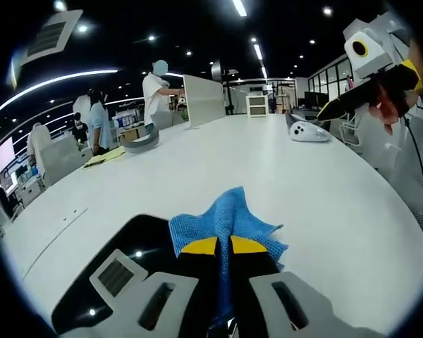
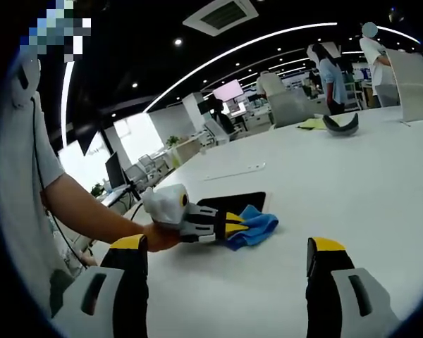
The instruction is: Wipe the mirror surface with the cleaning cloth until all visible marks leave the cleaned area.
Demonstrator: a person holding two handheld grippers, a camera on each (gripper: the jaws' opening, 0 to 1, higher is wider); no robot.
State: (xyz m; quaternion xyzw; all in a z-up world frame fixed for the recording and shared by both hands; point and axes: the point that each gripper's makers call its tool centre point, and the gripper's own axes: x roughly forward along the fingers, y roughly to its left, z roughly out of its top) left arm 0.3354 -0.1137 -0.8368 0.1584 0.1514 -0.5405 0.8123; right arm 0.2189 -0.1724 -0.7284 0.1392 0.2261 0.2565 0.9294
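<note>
White table [image 1: 324,190] carries the mirror [image 1: 137,243] just left of your left gripper [image 1: 224,246], which pinches the cloth [image 1: 229,218]; your right gripper [image 2: 229,257] hangs spread, farther off.

Left gripper view: cam sits low over the white table [image 1: 324,183], v. close behind the blue cloth [image 1: 229,218] and the dark mirror [image 1: 144,243], facing far down the tabletop toward the far office. Right gripper view: cam held higher and further back, off to the right, looking left across the table. Shared: cloth [image 2: 254,227], mirror [image 2: 233,202], table [image 2: 352,176], people at the far end.
</note>
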